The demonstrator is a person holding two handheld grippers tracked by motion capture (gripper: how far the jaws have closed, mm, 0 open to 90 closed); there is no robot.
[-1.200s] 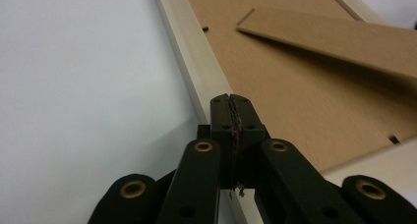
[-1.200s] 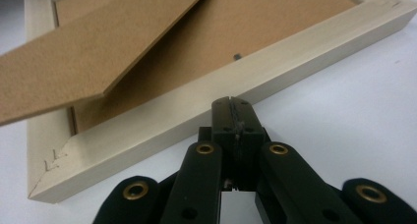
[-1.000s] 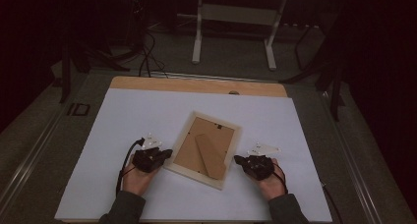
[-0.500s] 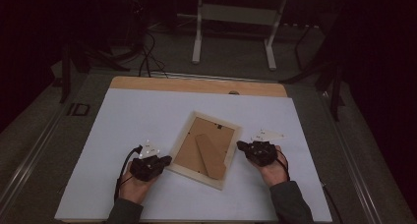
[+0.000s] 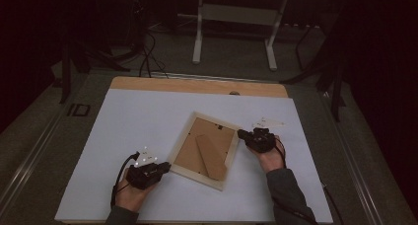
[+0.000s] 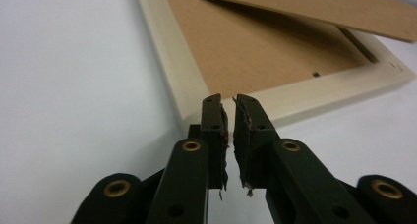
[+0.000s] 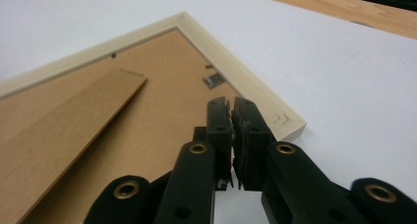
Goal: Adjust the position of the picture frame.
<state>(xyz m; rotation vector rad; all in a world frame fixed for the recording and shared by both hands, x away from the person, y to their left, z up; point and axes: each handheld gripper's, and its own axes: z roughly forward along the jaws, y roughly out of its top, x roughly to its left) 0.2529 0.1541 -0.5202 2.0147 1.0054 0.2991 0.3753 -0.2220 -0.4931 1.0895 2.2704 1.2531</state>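
Frame [image 5: 204,151] lies face-down mid-bench [image 5: 123,121], my left tongs [image 6: 227,106] and right tongs [image 7: 231,106] nearly closed, empty, at opposite corners; an uneven nudge could spin it or snag its stand [image 5: 209,156].

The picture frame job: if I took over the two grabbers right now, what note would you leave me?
Left gripper: jaws nearly shut, holding nothing, tips at the near left corner of the picture frame.
Right gripper: nearly shut, holding nothing, tips over the frame's far right corner.
Frame: lies face down and skewed on the white table, stand flap on its back raised slightly.
Done: grippers set at opposite corners.
Left: probably nudging or turning the frame; no grip yet.
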